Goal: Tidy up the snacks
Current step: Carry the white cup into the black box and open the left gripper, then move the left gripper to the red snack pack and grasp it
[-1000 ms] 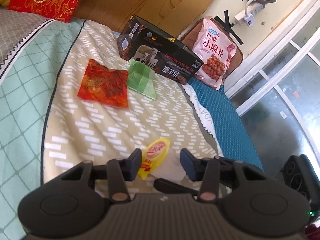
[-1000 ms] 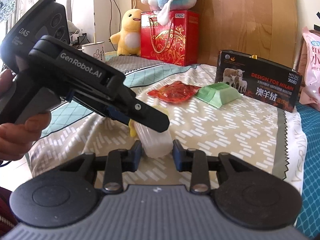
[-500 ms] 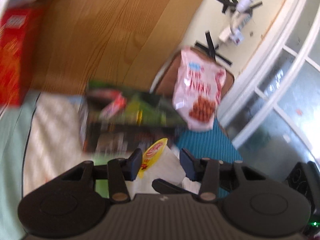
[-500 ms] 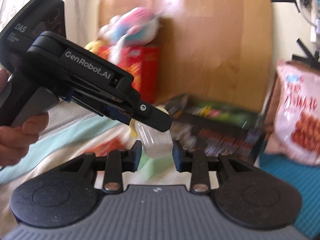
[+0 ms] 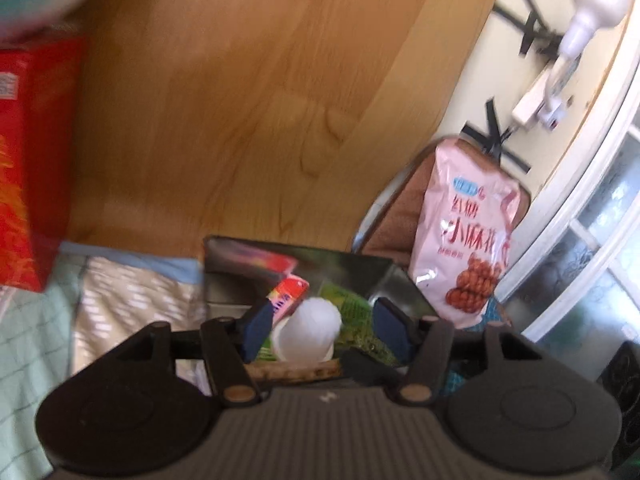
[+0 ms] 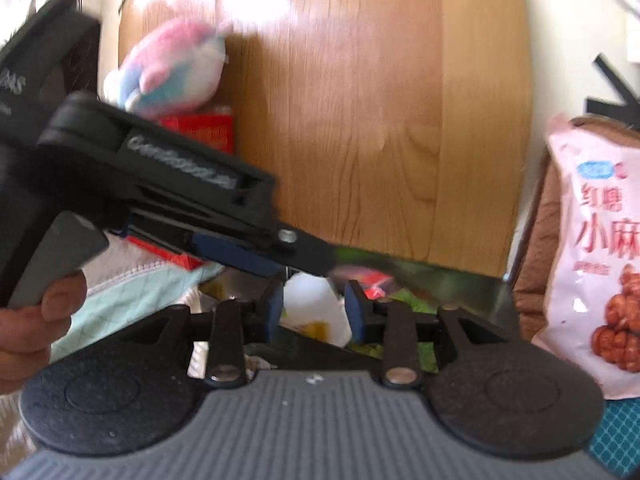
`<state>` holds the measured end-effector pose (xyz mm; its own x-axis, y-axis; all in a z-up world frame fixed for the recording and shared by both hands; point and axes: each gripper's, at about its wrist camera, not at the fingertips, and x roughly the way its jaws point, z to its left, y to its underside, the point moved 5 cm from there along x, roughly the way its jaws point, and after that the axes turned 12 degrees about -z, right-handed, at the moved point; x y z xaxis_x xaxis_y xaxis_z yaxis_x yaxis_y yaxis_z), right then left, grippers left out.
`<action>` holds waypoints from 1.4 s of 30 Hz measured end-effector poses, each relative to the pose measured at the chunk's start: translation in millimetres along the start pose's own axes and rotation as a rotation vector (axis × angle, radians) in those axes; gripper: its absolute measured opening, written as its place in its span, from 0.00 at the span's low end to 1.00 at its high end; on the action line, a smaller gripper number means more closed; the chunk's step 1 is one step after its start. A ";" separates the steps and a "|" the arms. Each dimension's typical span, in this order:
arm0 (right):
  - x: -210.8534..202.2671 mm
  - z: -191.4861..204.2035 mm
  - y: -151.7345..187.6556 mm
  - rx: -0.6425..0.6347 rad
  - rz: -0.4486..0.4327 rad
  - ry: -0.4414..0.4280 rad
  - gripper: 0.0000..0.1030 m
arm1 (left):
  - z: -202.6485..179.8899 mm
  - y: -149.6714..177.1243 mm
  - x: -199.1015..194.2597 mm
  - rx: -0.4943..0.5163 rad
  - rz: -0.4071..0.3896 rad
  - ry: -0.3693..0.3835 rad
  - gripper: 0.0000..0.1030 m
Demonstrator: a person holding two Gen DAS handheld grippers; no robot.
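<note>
Right wrist view: the right tongs (image 6: pixel 314 306) are clamped on a white cup (image 6: pixel 316 304), held level over the open box (image 6: pixel 460 284). The left tongs (image 5: pixel 326 330) stand apart around that cup (image 5: pixel 310 330), their hand (image 6: pixel 32 328) gripping the handle at left. Beyond lie the bed (image 5: pixel 44 320), wooden headboard (image 5: pixel 240 100) and a pink bag (image 5: pixel 466 236) at right.

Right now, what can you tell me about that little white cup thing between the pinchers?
The small white jelly cup looks like soft, see-through plastic, with a bit of yellow showing low on it. The right gripper has its blue-padded fingers pressed on both of its sides. It hangs over the open dark box that already holds other snack packets. From the left wrist view its rounded end sits between the left gripper's open fingers, not squeezed. The picture is blurry, so any print is unreadable.
</note>
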<state>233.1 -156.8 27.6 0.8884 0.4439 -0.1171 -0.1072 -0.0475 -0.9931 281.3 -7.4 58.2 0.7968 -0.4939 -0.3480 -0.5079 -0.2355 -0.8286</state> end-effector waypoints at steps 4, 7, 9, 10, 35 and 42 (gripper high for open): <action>-37.1 9.7 10.1 0.024 0.002 -0.032 0.36 | 11.9 6.1 -33.9 -0.041 -0.029 0.006 0.56; -50.4 24.0 28.6 0.045 0.067 -0.072 0.36 | 24.1 24.9 -50.4 -0.066 0.000 -0.015 0.56; -53.0 31.3 39.7 0.053 0.111 -0.076 0.36 | 32.3 40.7 -55.5 -0.087 0.036 -0.038 0.56; -54.8 35.3 45.4 0.068 0.135 -0.078 0.36 | 37.1 48.8 -59.2 -0.104 0.049 -0.047 0.56; -23.6 70.6 83.2 0.827 0.384 -0.305 0.21 | 91.9 107.6 -126.5 -0.265 0.048 -0.127 0.55; -50.9 77.6 67.7 0.727 0.318 -0.279 0.03 | 69.6 118.1 -125.9 -0.223 0.059 -0.121 0.56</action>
<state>146.0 -113.2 -33.3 0.6347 0.7164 -0.2898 -0.6793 0.3385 -0.6511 143.7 85.2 -26.3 0.7899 -0.4117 -0.4544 -0.6040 -0.3945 -0.6925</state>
